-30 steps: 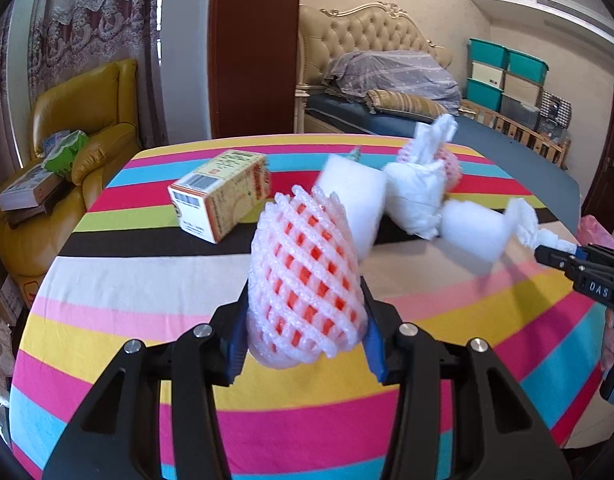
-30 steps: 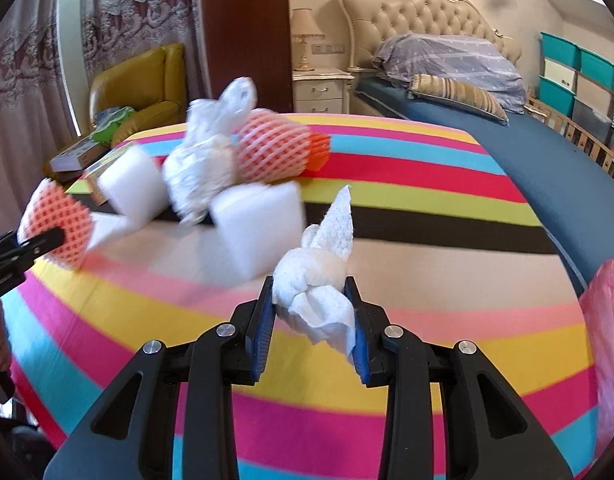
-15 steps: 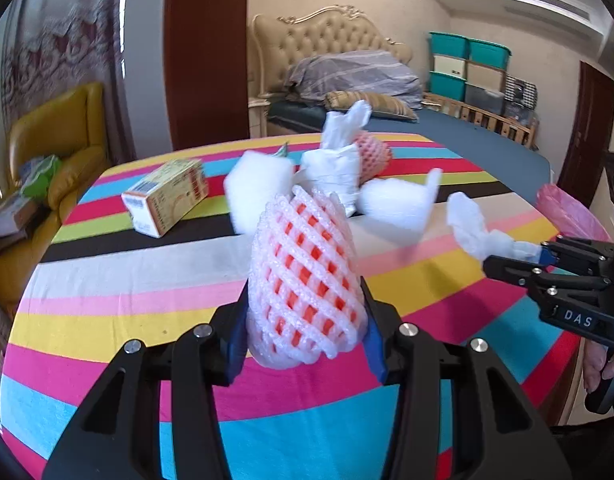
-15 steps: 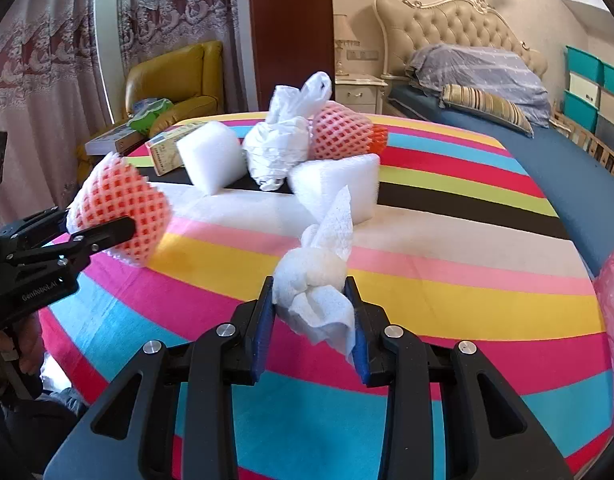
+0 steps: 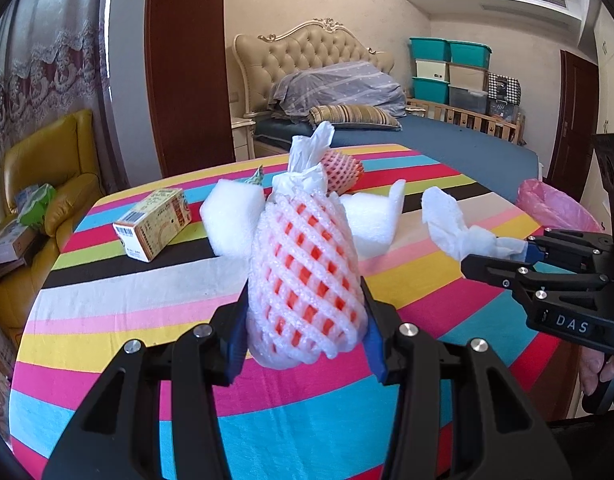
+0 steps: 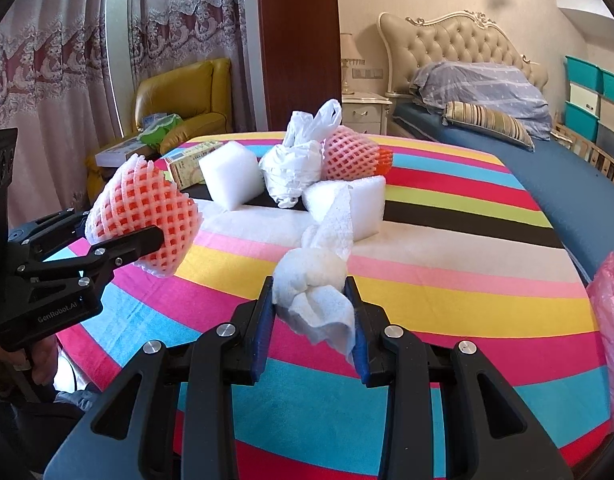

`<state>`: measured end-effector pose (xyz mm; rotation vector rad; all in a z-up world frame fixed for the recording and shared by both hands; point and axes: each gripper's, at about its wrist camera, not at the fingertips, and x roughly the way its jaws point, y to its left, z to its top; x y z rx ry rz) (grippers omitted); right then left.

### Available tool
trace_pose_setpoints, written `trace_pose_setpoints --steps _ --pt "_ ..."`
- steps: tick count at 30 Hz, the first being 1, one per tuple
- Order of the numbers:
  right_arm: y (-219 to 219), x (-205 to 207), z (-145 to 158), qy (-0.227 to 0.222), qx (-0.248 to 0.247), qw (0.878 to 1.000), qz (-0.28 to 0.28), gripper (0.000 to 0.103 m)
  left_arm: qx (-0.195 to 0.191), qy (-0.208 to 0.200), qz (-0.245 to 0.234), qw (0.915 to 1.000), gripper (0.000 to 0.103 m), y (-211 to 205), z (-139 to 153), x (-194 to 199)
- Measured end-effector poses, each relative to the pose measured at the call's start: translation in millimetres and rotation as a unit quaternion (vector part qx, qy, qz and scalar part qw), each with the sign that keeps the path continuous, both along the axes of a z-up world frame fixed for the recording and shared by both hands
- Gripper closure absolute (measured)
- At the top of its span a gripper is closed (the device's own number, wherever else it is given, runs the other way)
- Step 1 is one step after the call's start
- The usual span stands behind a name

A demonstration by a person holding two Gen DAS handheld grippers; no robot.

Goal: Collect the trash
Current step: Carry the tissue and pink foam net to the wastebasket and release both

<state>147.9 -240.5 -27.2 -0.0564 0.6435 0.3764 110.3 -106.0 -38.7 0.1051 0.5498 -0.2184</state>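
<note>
My left gripper [image 5: 305, 338] is shut on a pink-and-white foam fruit net [image 5: 305, 276], held above the striped tablecloth [image 5: 107, 320]. My right gripper [image 6: 313, 320] is shut on a crumpled white paper tissue [image 6: 313, 280]; the right gripper [image 5: 503, 256] and tissue [image 5: 455, 228] also show at the right of the left wrist view. In the right wrist view the left gripper [image 6: 119, 236] and its net [image 6: 143, 216] are at the left. Further back on the table lie two white foam blocks [image 6: 231, 172], a knotted white plastic bag [image 6: 295, 164], a second fruit net [image 6: 351, 156] and a small carton [image 5: 153, 224].
A pink plastic bag [image 5: 555, 208] hangs past the table's right edge. A yellow armchair [image 5: 39, 176] with boxes on it stands to the left, a bed [image 5: 427, 144] behind the table, and stacked storage bins [image 5: 447, 72] at the back right. A hand [image 5: 603, 372] holds the right gripper's handle.
Both grippers have drawn back toward the near edge of the table and risen slightly, each keeping its load. The pile of trash now lies farther away.
</note>
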Motion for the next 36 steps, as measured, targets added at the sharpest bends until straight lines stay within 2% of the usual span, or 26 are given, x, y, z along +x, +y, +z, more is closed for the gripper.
trace_pose_setpoints --steps 13,18,28,36 --pt "-24.6 -11.7 16.8 -0.027 0.01 0.999 -0.025 0.07 0.009 -0.017 -0.038 0.9991 0.057 -24.0 16.1 -2.5" --pt "-39.4 -15.2 20.2 -0.032 0.015 0.999 -0.04 0.07 -0.001 -0.014 -0.06 0.9981 0.057 -36.8 24.7 2.6" --pt "-87.1 -22.2 23.5 -0.041 0.014 0.995 -0.093 0.07 -0.004 -0.01 -0.129 0.9916 0.057 -93.5 34.0 17.1" --pt "-140.5 -32.9 30.5 -0.057 0.002 0.986 -0.154 0.07 -0.008 0.003 -0.181 0.9835 0.056 -153.7 33.4 38.8"
